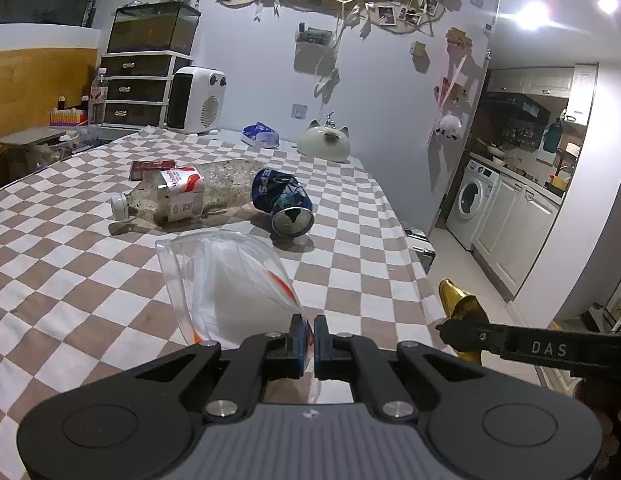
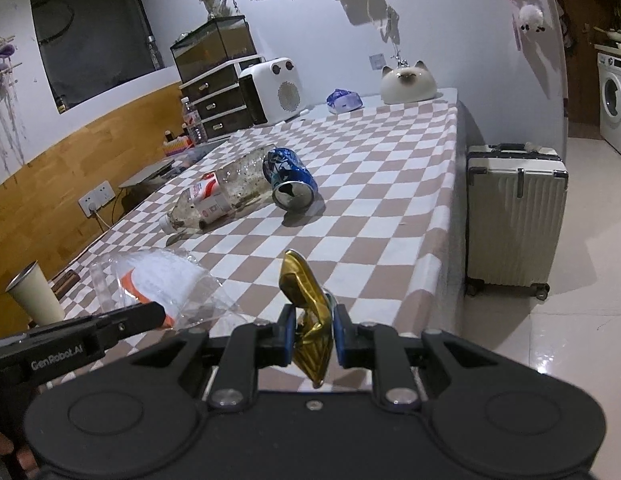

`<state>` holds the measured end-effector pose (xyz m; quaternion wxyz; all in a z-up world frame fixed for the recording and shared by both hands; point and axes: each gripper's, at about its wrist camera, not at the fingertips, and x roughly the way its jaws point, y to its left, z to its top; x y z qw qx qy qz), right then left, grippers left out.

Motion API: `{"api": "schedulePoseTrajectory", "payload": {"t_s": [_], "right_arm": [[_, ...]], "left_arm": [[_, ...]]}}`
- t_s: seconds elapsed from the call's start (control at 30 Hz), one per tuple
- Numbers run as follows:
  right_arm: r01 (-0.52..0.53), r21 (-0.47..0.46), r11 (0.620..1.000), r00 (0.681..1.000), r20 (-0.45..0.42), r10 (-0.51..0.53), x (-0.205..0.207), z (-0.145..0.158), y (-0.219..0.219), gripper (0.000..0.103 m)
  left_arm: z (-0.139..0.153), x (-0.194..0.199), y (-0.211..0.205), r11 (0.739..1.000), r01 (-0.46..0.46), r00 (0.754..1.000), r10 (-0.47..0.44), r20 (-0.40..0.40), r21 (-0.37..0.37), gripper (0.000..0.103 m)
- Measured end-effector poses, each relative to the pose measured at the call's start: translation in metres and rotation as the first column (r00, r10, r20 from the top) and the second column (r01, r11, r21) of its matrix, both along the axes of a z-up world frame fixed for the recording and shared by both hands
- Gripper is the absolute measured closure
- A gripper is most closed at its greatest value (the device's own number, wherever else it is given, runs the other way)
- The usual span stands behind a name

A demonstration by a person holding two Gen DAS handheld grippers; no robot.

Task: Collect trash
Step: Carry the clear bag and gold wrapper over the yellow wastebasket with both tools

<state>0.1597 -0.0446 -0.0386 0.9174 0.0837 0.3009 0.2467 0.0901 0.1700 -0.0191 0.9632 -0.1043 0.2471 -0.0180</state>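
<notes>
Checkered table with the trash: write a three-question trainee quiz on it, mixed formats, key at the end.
1. True or false: the blue can stands upright on the checkered table.
2. What does the right hand-held gripper hold? A) crumpled gold wrapper B) paper cup C) bottle cap
3. Fill in: the left hand-held gripper is shut on a clear plastic ____.

Key: 1 false, it lies on its side against the plastic bottle; 2 A; 3 bag.

Blue can's [image 1: 281,201] lettering partly hidden; bottle label [image 1: 181,193] unreadable
</notes>
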Motion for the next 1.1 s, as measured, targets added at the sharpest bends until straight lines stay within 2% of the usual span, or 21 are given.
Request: {"api": "schedulePoseTrajectory", "payload": {"t_s": [0.27, 0.47, 0.87, 1.1], "right_arm": [[-0.007, -0.011, 1.000, 1.000, 0.030, 0.007, -0.021, 0.002, -0.013, 0.083], [0.048, -0.063, 0.997, 0.995, 0.094, -0.042, -0.036, 0.010, -0.033, 0.083], [0.197, -0.077, 0.977, 0.977, 0.105, -0.188, -0.053, 0.006, -0.118, 0.083], [0.274, -0.083, 0.958, 0.959, 0.097, -0.266, -0.063, -0.003, -0.165, 0.083]], "left_arm": [[0.010, -0.010, -0.021, 0.999, 0.002, 1.000, -0.003, 0.018, 0.037, 0.099], [0.012, -0.008, -0.052, 0.997, 0.039, 0.999, -0.040, 0.019, 0.065, 0.099], [0.006, 0.003, -0.133, 0.985, 0.157, 0.987, -0.158, 0.005, 0.073, 0.099], [-0.003, 0.008, -0.182, 0.967, 0.247, 0.969, -0.247, -0.004, 0.061, 0.099]]}}
